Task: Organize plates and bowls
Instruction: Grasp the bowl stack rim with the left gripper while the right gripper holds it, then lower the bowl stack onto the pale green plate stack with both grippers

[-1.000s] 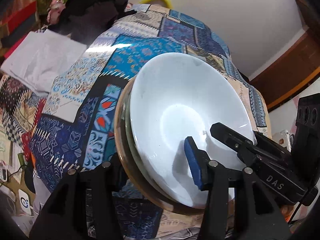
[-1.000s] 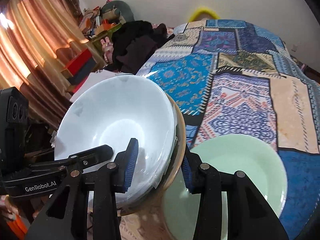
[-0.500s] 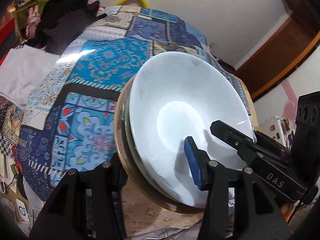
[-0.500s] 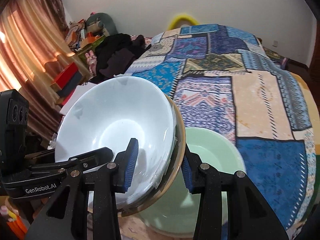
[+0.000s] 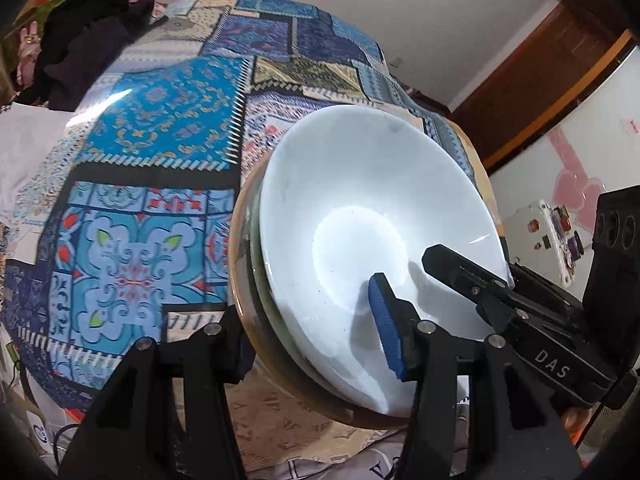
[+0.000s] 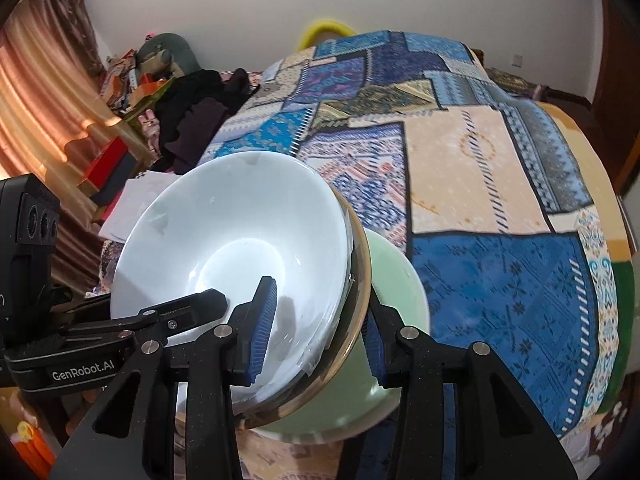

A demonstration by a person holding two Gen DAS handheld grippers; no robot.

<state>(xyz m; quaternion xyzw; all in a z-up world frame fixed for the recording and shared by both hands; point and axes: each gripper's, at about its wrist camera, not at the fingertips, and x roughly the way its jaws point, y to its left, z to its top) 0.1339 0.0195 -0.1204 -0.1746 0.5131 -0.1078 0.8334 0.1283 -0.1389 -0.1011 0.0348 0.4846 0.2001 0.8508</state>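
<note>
A stack of dishes is held in the air, tilted: a white bowl (image 5: 360, 208) on top, thin plates under it, and a tan-rimmed plate (image 5: 244, 280) at the bottom. My left gripper (image 5: 308, 336) is shut on the stack's near rim. My right gripper (image 6: 316, 320) is shut on the opposite rim; the white bowl (image 6: 240, 248) fills its view. A pale green plate (image 6: 396, 288) lies on the bed below the stack, partly hidden by it. Each gripper shows in the other's view.
A patchwork bedspread (image 6: 480, 184) covers the bed. Dark clothes (image 6: 196, 112) and a white sheet (image 5: 24, 148) lie at the far left side. A wooden door (image 5: 532, 80) is at the right. Clutter and curtains (image 6: 36, 92) stand left.
Both grippers have carried the stack back toward the near end of the bed. The green plate now sits further under the stack and shows less.
</note>
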